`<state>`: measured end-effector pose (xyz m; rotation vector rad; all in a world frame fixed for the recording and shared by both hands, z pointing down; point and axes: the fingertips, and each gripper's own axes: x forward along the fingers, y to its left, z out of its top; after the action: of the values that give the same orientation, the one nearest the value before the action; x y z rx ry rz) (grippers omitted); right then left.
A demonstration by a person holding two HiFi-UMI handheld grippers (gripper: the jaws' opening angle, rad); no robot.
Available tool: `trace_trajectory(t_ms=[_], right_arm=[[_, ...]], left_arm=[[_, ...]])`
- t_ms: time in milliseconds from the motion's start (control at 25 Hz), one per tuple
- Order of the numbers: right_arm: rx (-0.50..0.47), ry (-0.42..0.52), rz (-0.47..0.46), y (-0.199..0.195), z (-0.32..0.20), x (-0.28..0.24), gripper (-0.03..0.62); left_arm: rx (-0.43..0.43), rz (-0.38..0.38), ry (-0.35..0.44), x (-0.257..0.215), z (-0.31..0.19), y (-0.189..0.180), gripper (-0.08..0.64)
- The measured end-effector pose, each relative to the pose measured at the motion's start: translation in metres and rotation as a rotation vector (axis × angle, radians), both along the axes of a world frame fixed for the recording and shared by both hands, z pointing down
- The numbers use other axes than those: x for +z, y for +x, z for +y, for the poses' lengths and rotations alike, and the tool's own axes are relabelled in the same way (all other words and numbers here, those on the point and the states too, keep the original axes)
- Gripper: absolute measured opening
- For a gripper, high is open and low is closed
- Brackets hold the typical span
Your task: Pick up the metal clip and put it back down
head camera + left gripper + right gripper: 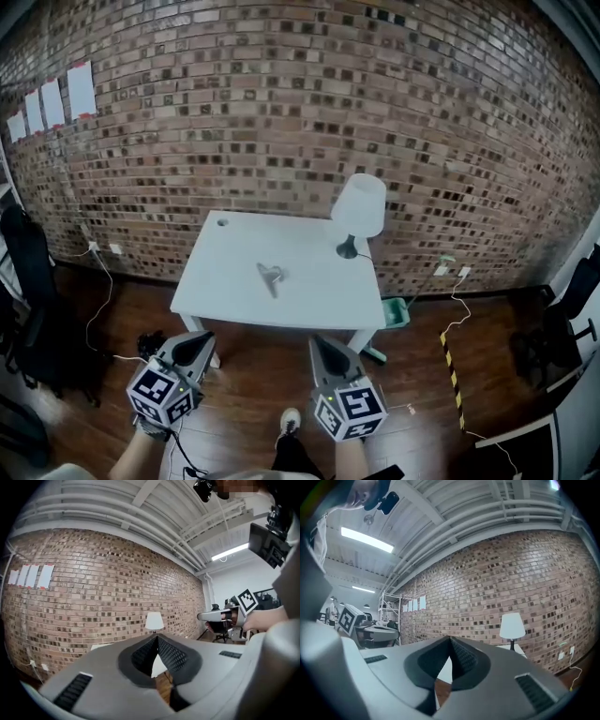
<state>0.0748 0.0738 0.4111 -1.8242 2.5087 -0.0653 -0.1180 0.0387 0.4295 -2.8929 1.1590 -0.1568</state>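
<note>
The metal clip [271,277] lies near the middle of the white table [225,281], seen in the head view. Both grippers hang well short of the table, over the wooden floor. My left gripper [201,343] is at the lower left, its jaws meeting at the tips with nothing between them. My right gripper [323,345] is at the lower right, shut and empty too. In the left gripper view the jaw tips [156,638] touch, and the right gripper [220,616] shows off to the side. The right gripper view shows its own tips [450,639] closed.
A white lamp [359,212] stands at the table's back right corner. A brick wall [281,112] runs behind the table. Cables [98,309] lie on the floor at the left, a yellow-black strip [452,370] at the right. Dark chairs [28,281] stand at the left.
</note>
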Motion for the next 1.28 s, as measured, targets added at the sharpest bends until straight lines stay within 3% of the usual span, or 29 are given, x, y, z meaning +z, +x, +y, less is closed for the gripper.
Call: trace_trajectory(t_ms=[280, 600, 880, 1280], right_arm=[[-0.032, -0.006, -0.014, 0.059, -0.113, -0.009, -0.020], [-0.081, -0.027, -0.035, 0.107, -0.218, -0.013, -0.020], [-0.102, -0.035, -0.040, 0.114, -0.264, -0.012, -0.020], [-0.093, -0.086, -0.023, 0.091, -0.289, -0.002, -0.020]], left_arm=[[0.001, -0.044, 0.015, -0.010, -0.107, 0.069, -0.002], [-0.034, -0.051, 0.009, -0.014, -0.206, 0.118, -0.002], [-0.085, -0.035, 0.012, -0.016, -0.251, 0.126, -0.003], [-0.090, -0.012, -0.032, -0.013, -0.289, 0.104, -0.003]])
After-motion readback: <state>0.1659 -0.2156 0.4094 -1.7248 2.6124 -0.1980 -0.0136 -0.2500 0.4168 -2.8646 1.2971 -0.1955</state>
